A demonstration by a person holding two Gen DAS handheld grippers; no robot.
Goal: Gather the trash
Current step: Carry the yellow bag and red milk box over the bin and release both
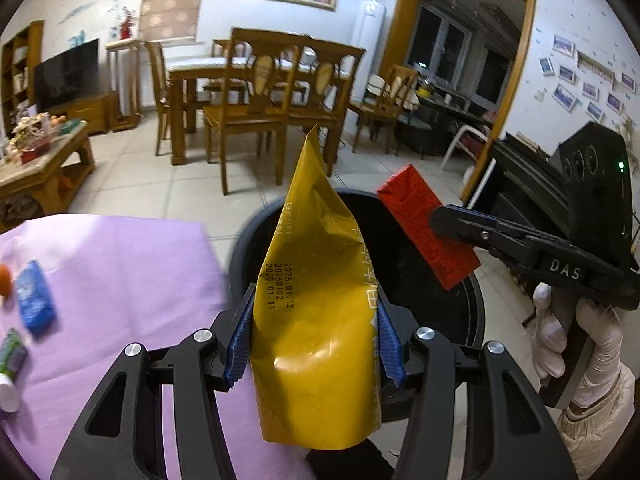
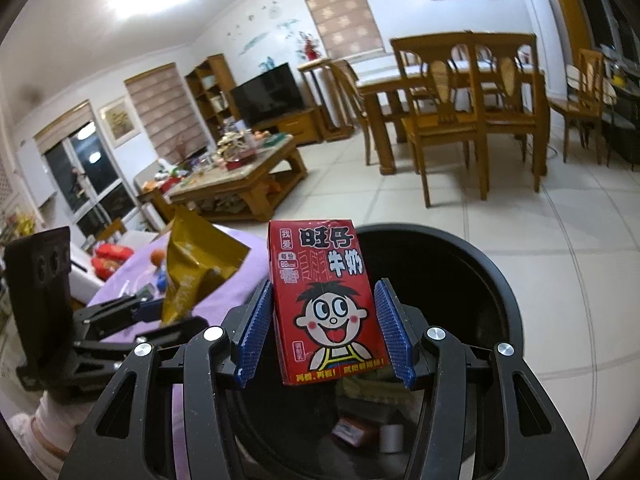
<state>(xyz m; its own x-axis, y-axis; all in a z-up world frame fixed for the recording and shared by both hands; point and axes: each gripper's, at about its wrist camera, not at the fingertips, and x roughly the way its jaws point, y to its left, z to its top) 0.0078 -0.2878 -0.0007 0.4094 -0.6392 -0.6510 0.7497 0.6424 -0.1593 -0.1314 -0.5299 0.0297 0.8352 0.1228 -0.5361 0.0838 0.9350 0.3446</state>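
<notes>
My left gripper pinches a yellow wrapper and my right gripper clamps a red milk carton, both over the black bin, beside the purple-covered surface.

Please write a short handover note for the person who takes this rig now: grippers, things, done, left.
Left hand-held gripper: shut on gold wrapper, at the rim of the black bin.
Right hand-held gripper: shut on red milk carton, above the bin opening.
Done: both picked up; some trash already lies inside the bin.
Left: release both, then collect the blue packet and other items on the purple cloth.
</notes>
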